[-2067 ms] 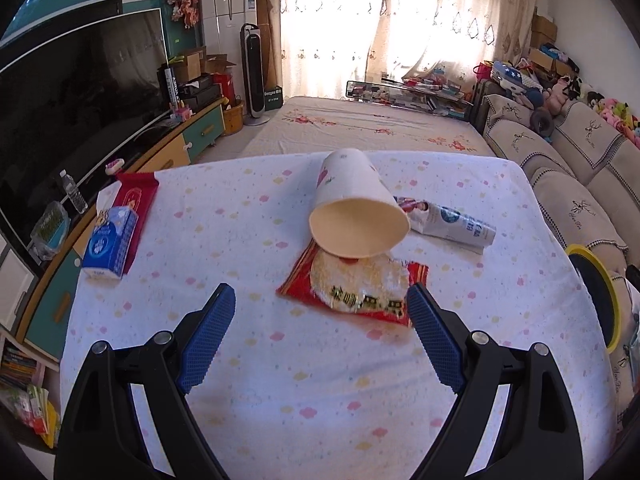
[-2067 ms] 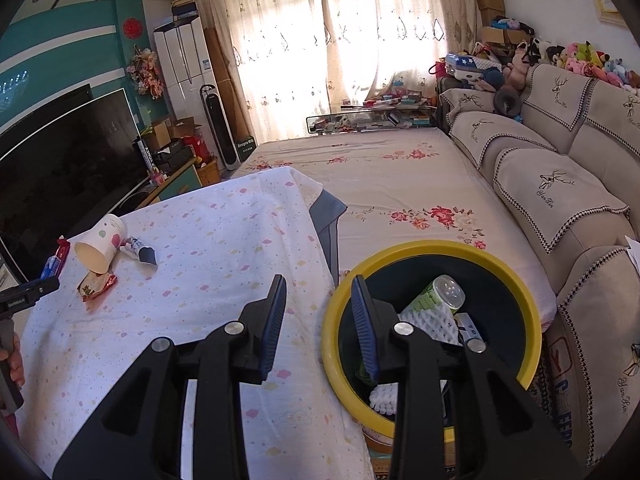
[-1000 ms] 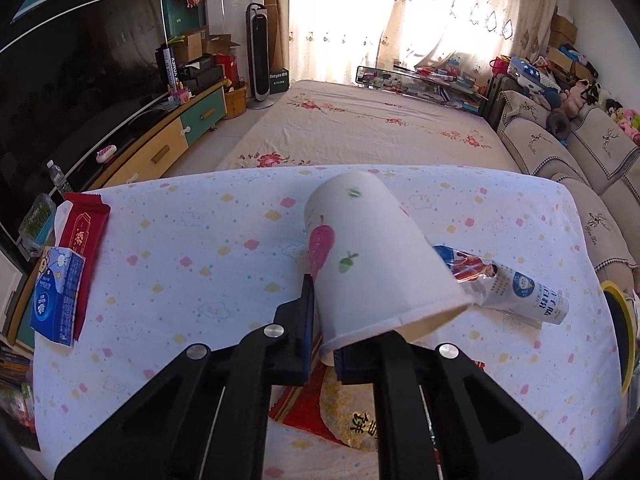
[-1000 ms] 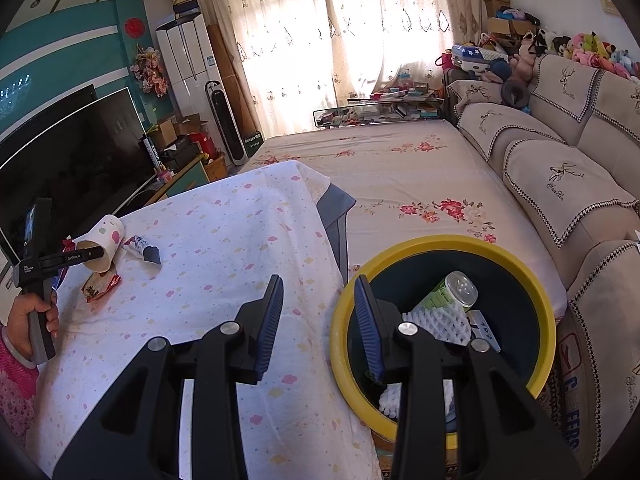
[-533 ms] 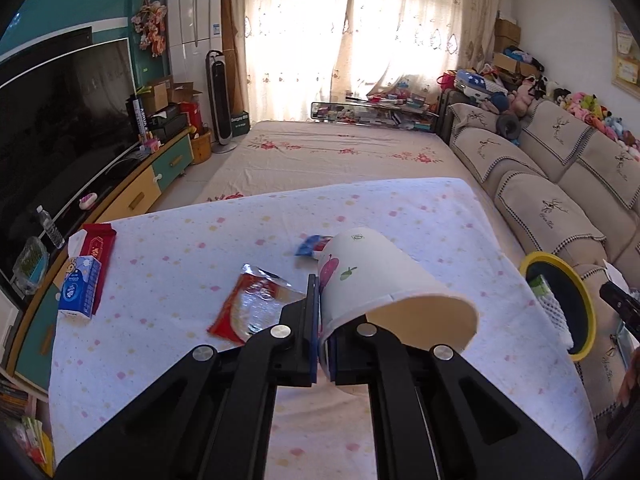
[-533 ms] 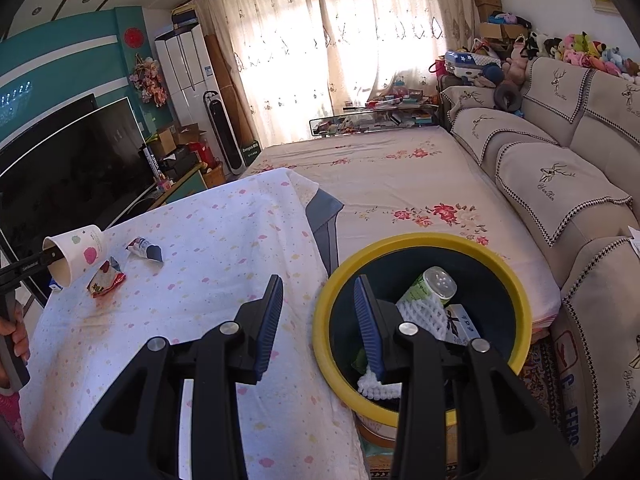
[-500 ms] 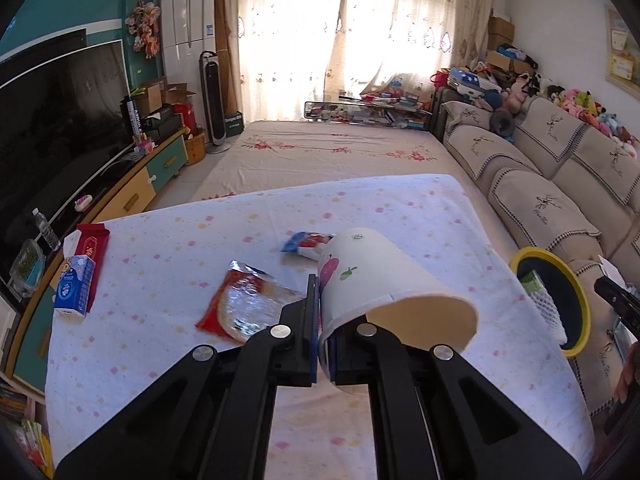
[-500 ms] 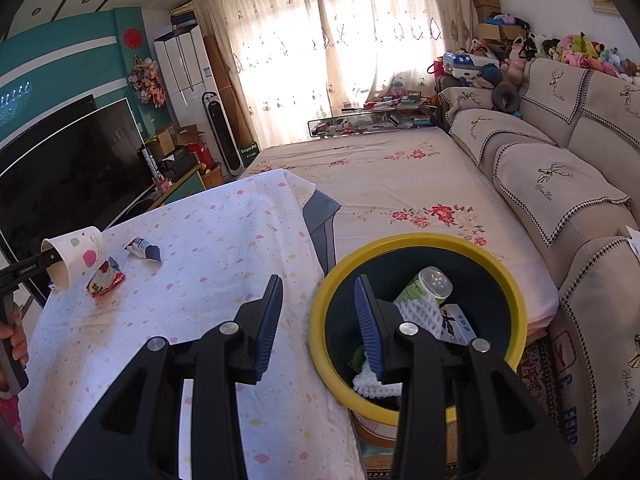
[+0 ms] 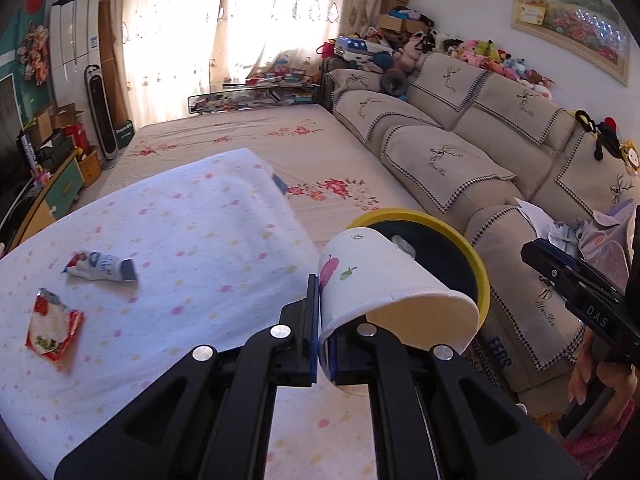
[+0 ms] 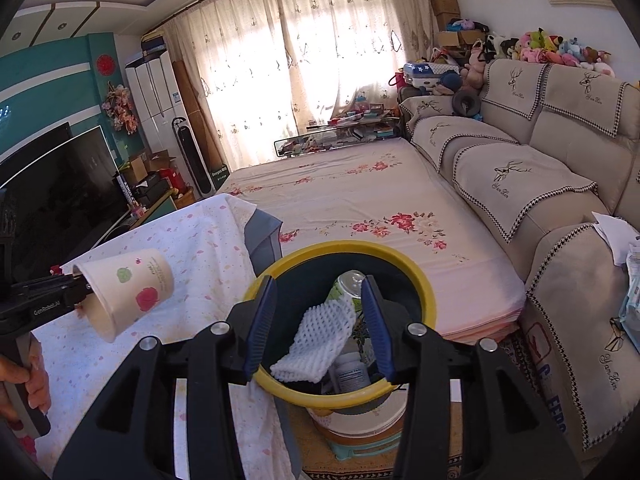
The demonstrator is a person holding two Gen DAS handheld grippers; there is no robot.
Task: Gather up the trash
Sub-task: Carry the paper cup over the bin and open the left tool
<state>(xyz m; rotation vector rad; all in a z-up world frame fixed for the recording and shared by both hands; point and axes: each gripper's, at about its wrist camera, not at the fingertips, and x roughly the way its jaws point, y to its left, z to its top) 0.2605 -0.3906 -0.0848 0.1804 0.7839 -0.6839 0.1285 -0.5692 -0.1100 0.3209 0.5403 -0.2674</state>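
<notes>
A white paper cup (image 9: 384, 276) printed with a pink and a green fruit is held tipped on its side, pinched by its rim, above the table's edge beside a yellow-rimmed dark bin (image 10: 416, 276). A crumpled blue-and-white tube (image 9: 102, 266) and a torn red snack wrapper (image 9: 50, 324) lie on the dotted white tablecloth (image 9: 192, 240).

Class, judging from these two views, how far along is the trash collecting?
Done: a foam net and bottles already lie in the yellow-rimmed bin. In hand: the left gripper pinches the paper cup by its rim, short of the bin. Left: the red wrapper and the blue-white wrapper on the spotted cloth.
</notes>
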